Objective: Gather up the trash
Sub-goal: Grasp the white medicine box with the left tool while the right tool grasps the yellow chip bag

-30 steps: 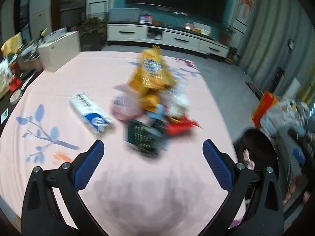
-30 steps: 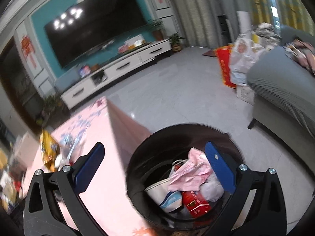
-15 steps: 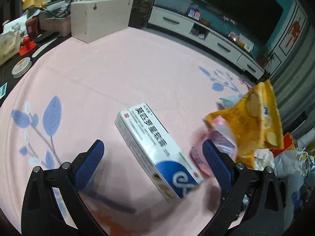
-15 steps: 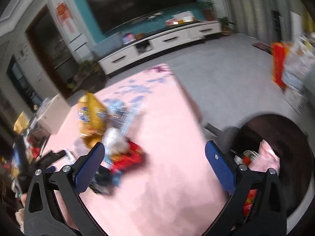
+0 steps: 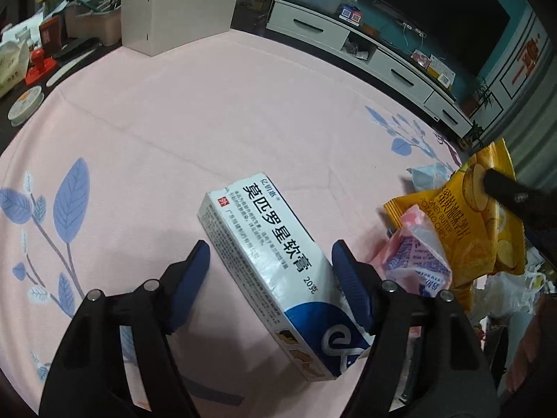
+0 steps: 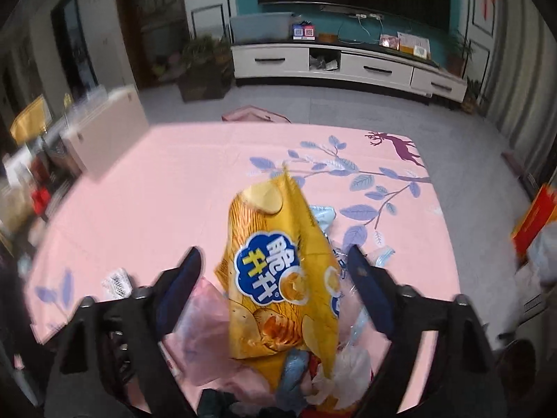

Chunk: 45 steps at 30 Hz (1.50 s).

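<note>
A white and blue medicine box [image 5: 278, 264] lies on the pink tablecloth [image 5: 209, 111]. My left gripper [image 5: 271, 275] is open and straddles it, a finger on each side, with a gap on the left. A yellow chip bag [image 6: 282, 271] stands on a pile of wrappers; it also shows in the left wrist view [image 5: 484, 216]. My right gripper [image 6: 275, 278] is open around the bag's sides, not touching it. A pink wrapper [image 5: 417, 257] lies beside the box.
A white box [image 5: 174, 10] stands at the table's far left edge, with clutter [image 5: 31, 55] beyond it. A white TV cabinet [image 6: 348, 66] is across the floor. A red bag [image 6: 532, 219] sits on the floor at right.
My left gripper moved down over the medicine box and narrowed its opening. My right gripper swung from the black bin to the chip bag on the table.
</note>
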Motion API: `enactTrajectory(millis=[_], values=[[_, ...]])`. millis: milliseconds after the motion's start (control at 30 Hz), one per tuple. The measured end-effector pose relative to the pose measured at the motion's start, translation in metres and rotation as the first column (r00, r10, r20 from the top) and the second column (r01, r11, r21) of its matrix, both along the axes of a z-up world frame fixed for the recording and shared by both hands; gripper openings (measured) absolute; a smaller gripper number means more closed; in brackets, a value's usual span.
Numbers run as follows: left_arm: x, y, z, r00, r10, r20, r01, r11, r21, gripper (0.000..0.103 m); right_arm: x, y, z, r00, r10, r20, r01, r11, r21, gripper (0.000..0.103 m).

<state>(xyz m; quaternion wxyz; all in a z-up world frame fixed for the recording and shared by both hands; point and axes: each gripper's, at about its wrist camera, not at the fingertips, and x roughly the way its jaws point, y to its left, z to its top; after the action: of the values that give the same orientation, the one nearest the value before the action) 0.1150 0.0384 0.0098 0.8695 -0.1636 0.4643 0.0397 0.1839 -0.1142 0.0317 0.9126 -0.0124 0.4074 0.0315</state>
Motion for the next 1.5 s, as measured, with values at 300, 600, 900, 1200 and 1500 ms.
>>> enactTrajectory(millis=[300,600,900,1200,1500], values=[[-0.011,-0.015,0.011,0.997,-0.046,0.058,0.043,0.998,0.055,0.029,-0.038,-0.012,-0.008,1.0,0.004,-0.012,-0.004,0.999,0.036,0.03],[-0.046,-0.033,0.017,0.991,-0.112,0.072,0.108,0.992,0.062,0.001,-0.119,-0.046,0.014,0.997,-0.037,0.065,0.024,0.98,0.198,0.029],[-0.107,-0.02,0.047,0.982,-0.074,0.175,0.072,0.997,0.02,0.001,-0.204,-0.087,0.036,0.979,-0.117,0.166,0.063,0.953,0.297,0.029],[-0.146,-0.015,0.04,0.986,-0.095,0.139,0.094,0.995,0.013,0.003,-0.234,-0.122,0.031,0.96,-0.212,0.181,0.144,0.933,0.33,0.029],[-0.107,-0.03,0.026,0.985,-0.164,0.06,0.157,0.983,0.097,0.074,-0.242,-0.141,0.027,0.956,-0.236,0.172,0.168,0.927,0.335,0.032]])
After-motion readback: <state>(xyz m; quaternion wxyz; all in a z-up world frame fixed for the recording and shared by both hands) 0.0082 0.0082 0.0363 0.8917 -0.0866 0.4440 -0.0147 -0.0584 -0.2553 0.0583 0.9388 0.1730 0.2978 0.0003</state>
